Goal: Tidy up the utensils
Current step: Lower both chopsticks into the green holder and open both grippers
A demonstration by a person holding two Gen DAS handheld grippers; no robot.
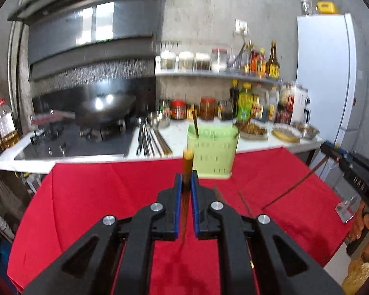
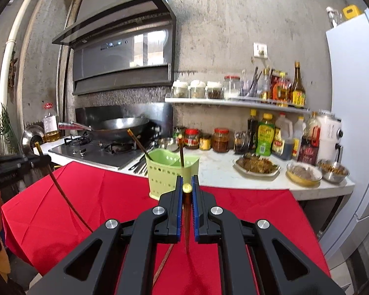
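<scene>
above the red cloth (image 1: 86, 196), the left gripper (image 1: 187, 179) and right gripper (image 2: 187, 184) each clamped one brown chopstick (image 1: 187, 162), near the green utensil holder (image 2: 164, 172) holding two more.

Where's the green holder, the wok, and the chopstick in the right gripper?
Green holder (image 2: 164, 175): right wrist view, front wall.
Wok (image 2: 121, 125): right wrist view, inner bowl.
Chopstick (image 2: 187, 188): right wrist view, gold tip.
</scene>
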